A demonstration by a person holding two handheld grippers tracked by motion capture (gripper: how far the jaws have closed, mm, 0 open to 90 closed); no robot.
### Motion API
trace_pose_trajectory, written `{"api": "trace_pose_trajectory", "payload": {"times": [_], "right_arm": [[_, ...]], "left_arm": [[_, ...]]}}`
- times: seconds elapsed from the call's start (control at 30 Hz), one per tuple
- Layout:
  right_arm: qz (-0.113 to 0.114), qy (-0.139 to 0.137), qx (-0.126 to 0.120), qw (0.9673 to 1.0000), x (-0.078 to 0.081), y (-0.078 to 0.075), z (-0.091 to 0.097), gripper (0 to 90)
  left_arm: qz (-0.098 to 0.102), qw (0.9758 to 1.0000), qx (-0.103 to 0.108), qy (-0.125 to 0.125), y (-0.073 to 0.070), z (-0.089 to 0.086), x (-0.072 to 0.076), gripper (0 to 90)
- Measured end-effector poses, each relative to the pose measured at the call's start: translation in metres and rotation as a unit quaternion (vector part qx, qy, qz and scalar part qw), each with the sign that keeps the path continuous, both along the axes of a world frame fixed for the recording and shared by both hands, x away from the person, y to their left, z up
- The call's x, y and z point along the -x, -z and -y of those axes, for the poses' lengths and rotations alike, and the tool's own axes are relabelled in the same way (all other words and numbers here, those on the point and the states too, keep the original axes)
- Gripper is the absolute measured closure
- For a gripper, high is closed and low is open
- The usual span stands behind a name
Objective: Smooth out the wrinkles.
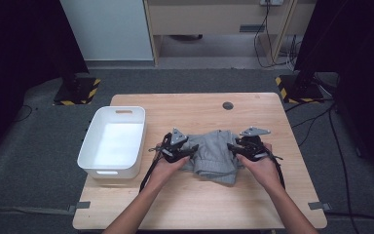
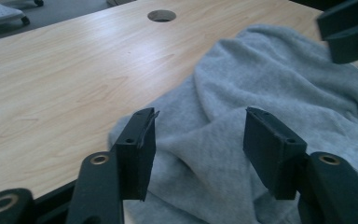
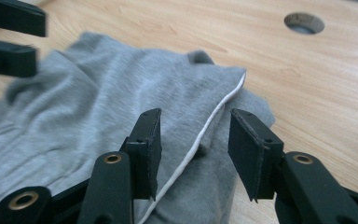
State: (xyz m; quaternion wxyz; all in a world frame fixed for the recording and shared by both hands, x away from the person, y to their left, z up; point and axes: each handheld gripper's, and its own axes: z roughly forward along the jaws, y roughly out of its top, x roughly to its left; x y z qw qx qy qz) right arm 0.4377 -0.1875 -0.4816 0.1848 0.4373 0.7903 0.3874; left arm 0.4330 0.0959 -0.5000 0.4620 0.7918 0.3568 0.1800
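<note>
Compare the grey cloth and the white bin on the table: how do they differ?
The grey cloth is soft and lies crumpled flat on the table; the white bin is rigid, with upright walls. The cloth sits mid-table between the left gripper and right gripper; the bin stands apart at the table's left edge, untouched. Both rest on the tabletop.

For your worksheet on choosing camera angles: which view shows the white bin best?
The high view: the white bin sits whole at the table's left edge, its inside visible. The left gripper view and right gripper view look along the jaws at the grey cloth and the tabletop instead.
</note>
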Motion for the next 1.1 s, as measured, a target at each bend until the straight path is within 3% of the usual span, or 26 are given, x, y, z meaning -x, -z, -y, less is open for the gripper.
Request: {"api": "trace_pose_trajectory", "payload": {"times": [0.07,0.13,0.2,0.3,0.37,0.43,0.53,0.73,1.03,1.1], "right_arm": [[-0.006,0.001,-0.001,1.0,-0.004,0.004,-0.002,59.0],[-0.009,-0.005,0.002,0.9999,-0.006,0.006,-0.003,75.9],[-0.017,-0.015,0.017,0.9996,-0.006,0.009,-0.003,83.0],[-0.018,-0.011,0.026,0.9994,-0.005,0.008,-0.002,83.7],[-0.014,0.009,0.024,0.9996,-0.003,0.007,0.007,84.0],[-0.028,0.016,0.043,0.9985,-0.003,0.014,0.012,84.0],[-0.044,0.021,0.055,0.9973,-0.003,0.025,0.017,84.0],[-0.042,0.02,0.058,0.9972,-0.005,0.029,0.017,83.9],[-0.037,0.01,0.041,0.9984,-0.004,0.029,0.019,81.6],[-0.031,0.001,0.031,0.9991,-0.002,0.026,0.02,78.4]], "left_arm": [[-0.005,0.9999,-0.009,0.005,0.004,0.003,0.002,41.9],[-0.016,0.9996,-0.021,0.013,0.011,0.007,0.003,40.4],[-0.017,0.9991,-0.035,0.016,0.017,0.009,0.005,41.0],[-0.029,0.9985,-0.045,0.015,0.023,0.011,0.005,41.2],[-0.043,0.9977,-0.05,0.015,0.028,0.01,0.004,41.1],[-0.048,0.9972,-0.054,0.018,0.033,0.011,0.005,41.0],[-0.046,0.9972,-0.055,0.018,0.033,0.012,0.005,41.1],[-0.04,0.9967,-0.068,0.019,0.034,0.008,0.005,40.9],[-0.043,0.9969,-0.063,0.016,0.033,-0.001,0.007,40.3],[-0.028,0.9977,-0.058,0.021,0.027,0.0,0.011,38.8]]}}
